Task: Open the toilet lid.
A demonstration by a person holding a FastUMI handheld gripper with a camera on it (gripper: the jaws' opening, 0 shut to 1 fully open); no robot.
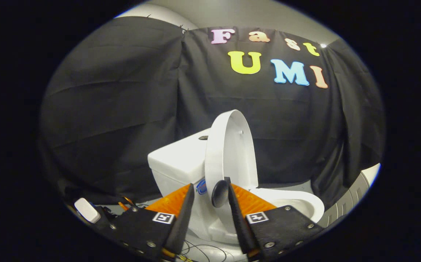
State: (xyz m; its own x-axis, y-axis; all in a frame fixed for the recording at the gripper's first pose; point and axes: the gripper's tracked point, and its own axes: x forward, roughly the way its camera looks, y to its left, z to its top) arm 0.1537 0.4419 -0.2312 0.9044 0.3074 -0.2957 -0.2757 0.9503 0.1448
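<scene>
Black cloth wall (123, 109) (draped, creased)

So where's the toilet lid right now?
In the gripper view, the toilet lid stands raised against the tank, just beyond the open gripper.

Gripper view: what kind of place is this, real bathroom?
Likely a staged booth, not a real bathroom: a white toilet with its lid raised stands before a black cloth wall. Loose cables lie below. The gripper is open, fingers either side of the lid's edge.
</scene>
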